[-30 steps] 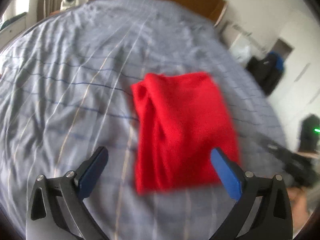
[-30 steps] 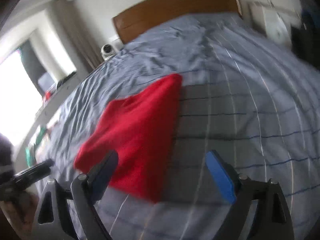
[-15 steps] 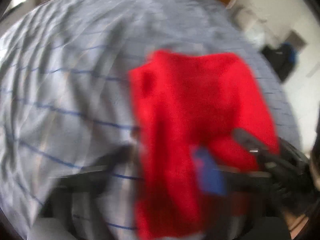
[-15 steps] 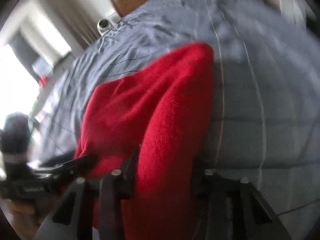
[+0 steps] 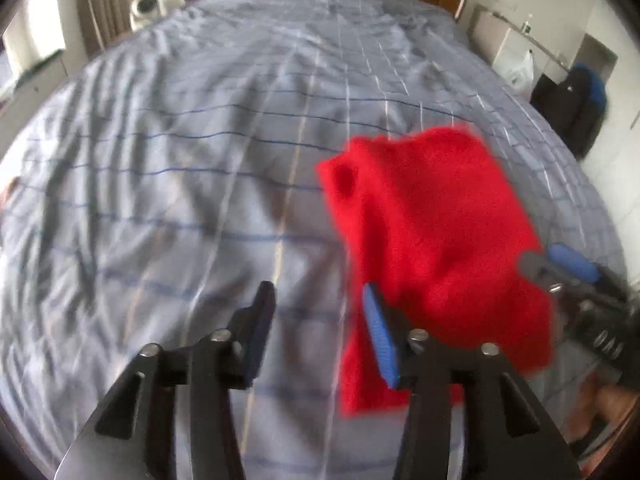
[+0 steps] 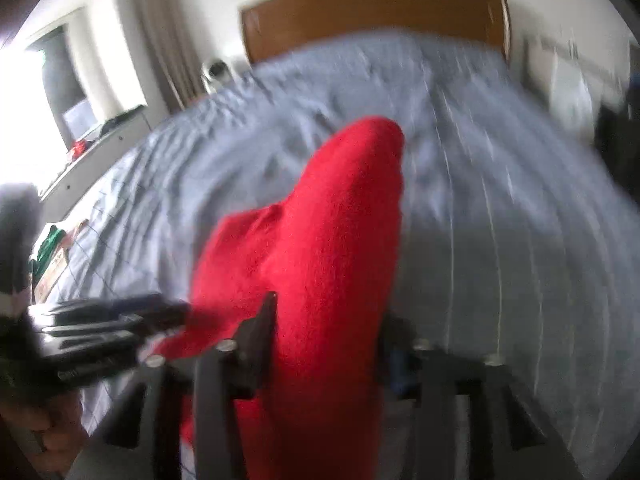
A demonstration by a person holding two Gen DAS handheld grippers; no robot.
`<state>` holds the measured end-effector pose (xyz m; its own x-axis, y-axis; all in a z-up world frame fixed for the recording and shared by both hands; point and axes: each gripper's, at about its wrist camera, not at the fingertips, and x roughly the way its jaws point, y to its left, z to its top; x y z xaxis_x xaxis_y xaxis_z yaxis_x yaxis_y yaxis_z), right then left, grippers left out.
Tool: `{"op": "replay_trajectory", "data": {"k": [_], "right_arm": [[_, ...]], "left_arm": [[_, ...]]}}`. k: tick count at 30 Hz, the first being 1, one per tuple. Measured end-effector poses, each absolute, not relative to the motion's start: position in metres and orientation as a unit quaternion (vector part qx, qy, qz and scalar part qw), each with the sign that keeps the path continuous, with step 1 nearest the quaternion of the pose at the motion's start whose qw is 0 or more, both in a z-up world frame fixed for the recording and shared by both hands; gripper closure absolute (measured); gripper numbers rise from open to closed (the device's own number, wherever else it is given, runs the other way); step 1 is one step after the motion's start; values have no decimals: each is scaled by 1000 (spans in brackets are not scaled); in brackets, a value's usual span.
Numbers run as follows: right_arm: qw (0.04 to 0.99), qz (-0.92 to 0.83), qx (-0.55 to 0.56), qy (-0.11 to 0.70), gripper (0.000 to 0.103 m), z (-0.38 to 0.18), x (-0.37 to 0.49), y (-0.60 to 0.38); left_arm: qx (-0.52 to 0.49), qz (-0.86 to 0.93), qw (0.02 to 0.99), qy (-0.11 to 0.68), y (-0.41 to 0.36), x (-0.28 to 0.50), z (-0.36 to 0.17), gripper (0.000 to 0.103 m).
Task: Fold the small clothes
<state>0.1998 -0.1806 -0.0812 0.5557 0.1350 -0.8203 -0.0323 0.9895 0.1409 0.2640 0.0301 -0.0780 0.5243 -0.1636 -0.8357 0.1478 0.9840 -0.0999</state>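
Though blurred throughout, still legible in the main. Red cloth (image 5: pixel 432 232) on the striped sheet (image 5: pixel 180 160), right of centre in the left view, lumpy and part-folded, far edge smeared, near edge cut by a black finger (image 5: pixel 380 340). Left gripper (image 5: pixel 316 296) low in that view, jaws opening, only bare sheet in the gap; cloth just beside and behind the blue-padded finger, contact impossible to judge. Right gripper (image 6: pixel 330 312) low in its own view, jaws opening too, cloth filling the whole gap and rising in a ridge toward the headboard (image 6: pixel 372 12). Right-side pad there mostly lost in shadow and smear, so cannot tell whether pressing on the cloth or merely flanking it. Same gripper seen from the left view at the cloth's right edge, one blue pad visible, the rest a dark streak. Left gripper seen from the right view only as a dark smudge at the cloth's left corner, tips unreadable. Part of a hand (image 6: pixel 48 420) at the bottom-left rim, cropped. Cloth's underside and near end hidden under the gripper bodies. Room edges washed out by window glare on the left.
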Motion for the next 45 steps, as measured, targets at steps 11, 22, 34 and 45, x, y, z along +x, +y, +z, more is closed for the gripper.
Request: {"op": "replay_trajectory", "data": {"k": [11,22,34,45], "right_arm": [[914,-5,-28,404,2,-33,75,-204],[924,23,-37,380,1,-2,14,-180],[918,24,-32,396,1,-10,-40,-181],[918,21,-33,393,1,-9,-43,-180]], "left_arm": [[57,-31,938,342,28,152,-21,1],[83,-29,943,320,16,94,-4,1],[18,-58,936,346,29,58,-4,0],[21,-67,937,343,24,48,-9,0]]}}
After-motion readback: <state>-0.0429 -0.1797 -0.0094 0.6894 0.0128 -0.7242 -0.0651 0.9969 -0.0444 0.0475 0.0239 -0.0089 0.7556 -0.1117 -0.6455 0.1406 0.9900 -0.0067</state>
